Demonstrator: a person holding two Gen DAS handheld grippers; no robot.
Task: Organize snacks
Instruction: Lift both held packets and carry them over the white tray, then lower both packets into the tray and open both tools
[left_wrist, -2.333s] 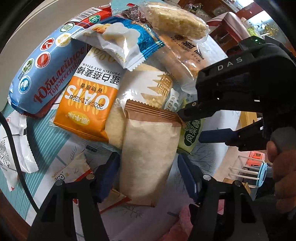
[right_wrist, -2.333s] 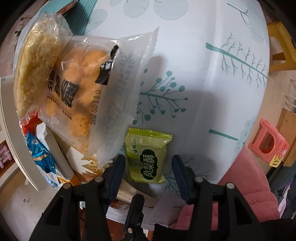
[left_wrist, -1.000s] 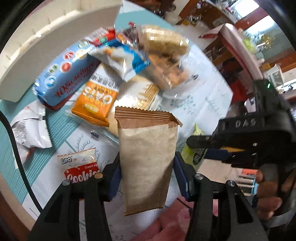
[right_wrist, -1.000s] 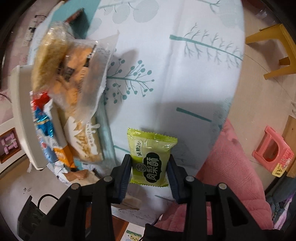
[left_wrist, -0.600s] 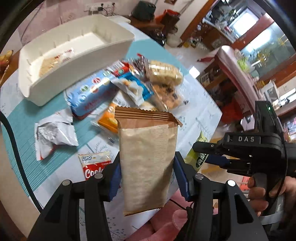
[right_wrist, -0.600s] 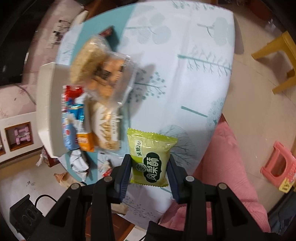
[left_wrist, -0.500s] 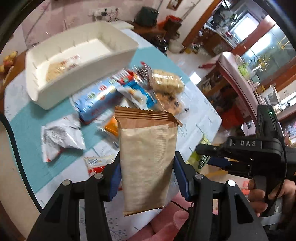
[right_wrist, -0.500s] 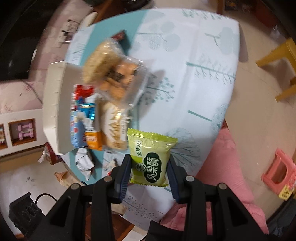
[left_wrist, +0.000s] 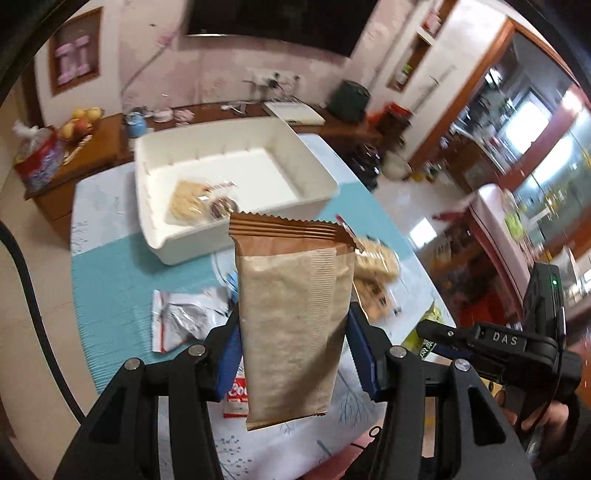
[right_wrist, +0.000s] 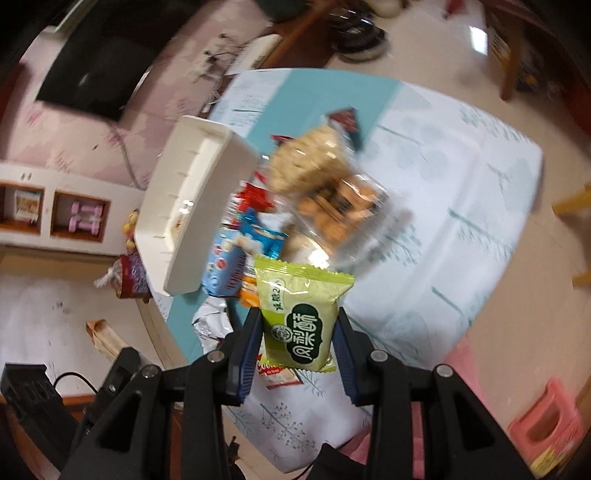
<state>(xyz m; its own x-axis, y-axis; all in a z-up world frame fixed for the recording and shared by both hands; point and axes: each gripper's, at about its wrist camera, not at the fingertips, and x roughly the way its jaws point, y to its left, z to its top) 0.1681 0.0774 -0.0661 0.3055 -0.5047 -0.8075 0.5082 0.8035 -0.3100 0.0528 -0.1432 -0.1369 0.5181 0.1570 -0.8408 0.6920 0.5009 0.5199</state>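
Observation:
My left gripper (left_wrist: 293, 350) is shut on a tan and brown snack packet (left_wrist: 291, 317) and holds it high above the table. My right gripper (right_wrist: 299, 343) is shut on a green snack packet (right_wrist: 299, 317), also lifted; it shows at the right of the left wrist view (left_wrist: 439, 338). A white bin (left_wrist: 236, 184) stands at the far side of the table with a couple of snacks inside; it also shows in the right wrist view (right_wrist: 195, 218). A pile of snacks (right_wrist: 325, 195) lies on the table between the bin and the grippers.
A crumpled silver wrapper (left_wrist: 184, 317) and a red cookie packet (left_wrist: 236, 397) lie on the table's near side. The tablecloth (right_wrist: 461, 206) is white with teal trees. A pink stool (right_wrist: 546, 424) stands on the floor at right. A fruit bowl (left_wrist: 79, 125) sits on a sideboard.
Both grippers closed on their packets, lifted them off the table and have risen further. The views now tilt toward the white bin and the room beyond.

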